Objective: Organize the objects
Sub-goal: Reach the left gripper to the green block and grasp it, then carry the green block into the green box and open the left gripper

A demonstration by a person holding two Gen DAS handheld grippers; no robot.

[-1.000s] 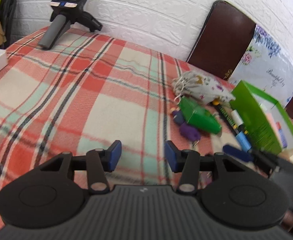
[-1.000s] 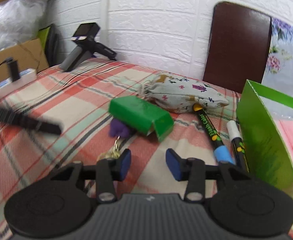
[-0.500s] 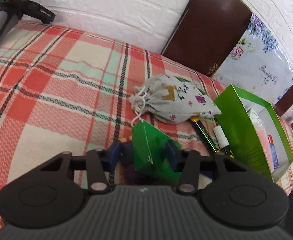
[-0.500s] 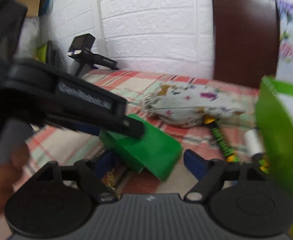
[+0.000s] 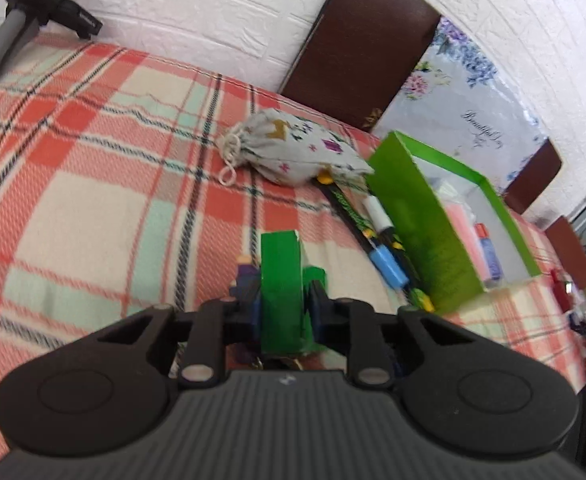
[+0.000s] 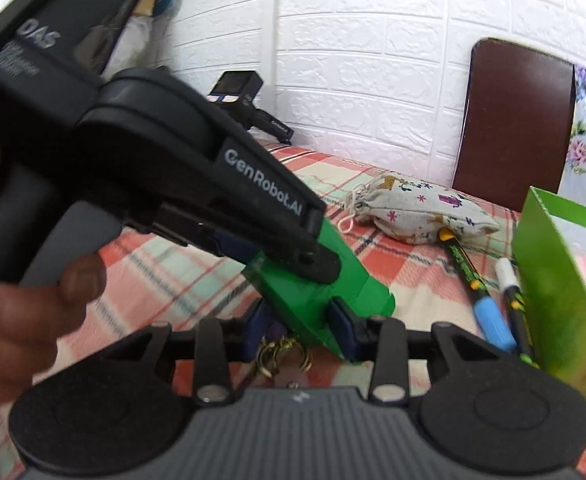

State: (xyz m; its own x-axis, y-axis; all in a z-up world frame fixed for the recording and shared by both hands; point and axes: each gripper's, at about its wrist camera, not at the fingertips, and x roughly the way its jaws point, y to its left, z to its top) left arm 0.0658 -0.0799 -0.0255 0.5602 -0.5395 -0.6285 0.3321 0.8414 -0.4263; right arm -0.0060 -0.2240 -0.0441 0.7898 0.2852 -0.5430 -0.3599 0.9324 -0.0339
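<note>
My left gripper (image 5: pixel 283 308) is shut on a small green box (image 5: pixel 281 284) and holds it on edge above the plaid cloth. In the right wrist view the same green box (image 6: pixel 357 284) sits between my right gripper's (image 6: pixel 301 328) blue pads, which look closed on its lower corner. The left gripper's black body (image 6: pixel 213 184) fills the left of that view. A purple keyring toy (image 5: pixel 245 276) and its gold ring (image 6: pixel 281 354) lie under the box. A floral drawstring pouch (image 5: pixel 293 152), markers (image 5: pixel 377 240) and an open green tray box (image 5: pixel 445 216) lie to the right.
A handheld camera on a grip (image 5: pixel 21 16) leans on the white brick wall at the back left. A dark chair back (image 5: pixel 357 48) and a floral bag (image 5: pixel 465 112) stand behind the table. The tray box holds pink and blue items (image 5: pixel 485 248).
My left gripper moved right to the green box and shut on it, turning it on edge. My right gripper opened wide, then narrowed onto the box's lower corner.
</note>
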